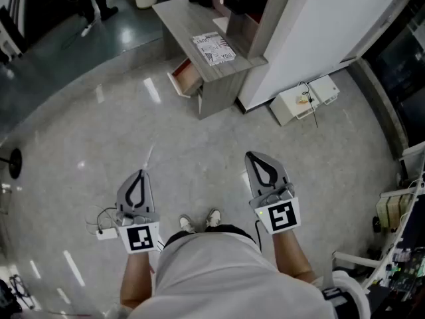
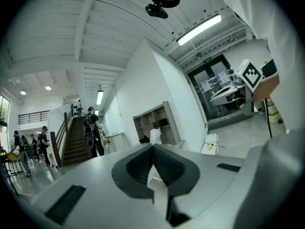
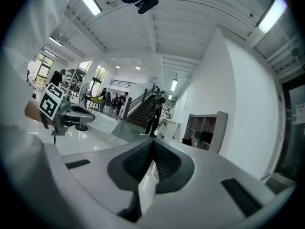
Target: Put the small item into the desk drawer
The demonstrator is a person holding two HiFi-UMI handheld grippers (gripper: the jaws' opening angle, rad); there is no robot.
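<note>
In the head view my left gripper (image 1: pixel 139 174) and right gripper (image 1: pixel 252 157) are held level over the grey floor, both far short of the desk. The wooden desk (image 1: pixel 189 18) stands ahead, its small drawer (image 1: pixel 186 78) pulled open on the near left side. My left gripper (image 2: pixel 152 148) is shut with nothing between the pads. My right gripper (image 3: pixel 152 144) is shut on a small white item (image 3: pixel 147 187), which sits upright between the dark ribbed pads. The item is hidden in the head view.
A black-and-white patterned sheet (image 1: pixel 214 48) lies on the desk. A shelf unit (image 1: pixel 244 5) stands against the white wall behind it. White boxes with cables (image 1: pixel 305 98) sit at the wall's foot. A white adapter with wires (image 1: pixel 104 232) lies beside my left hand. People stand near a staircase (image 3: pixel 153 109).
</note>
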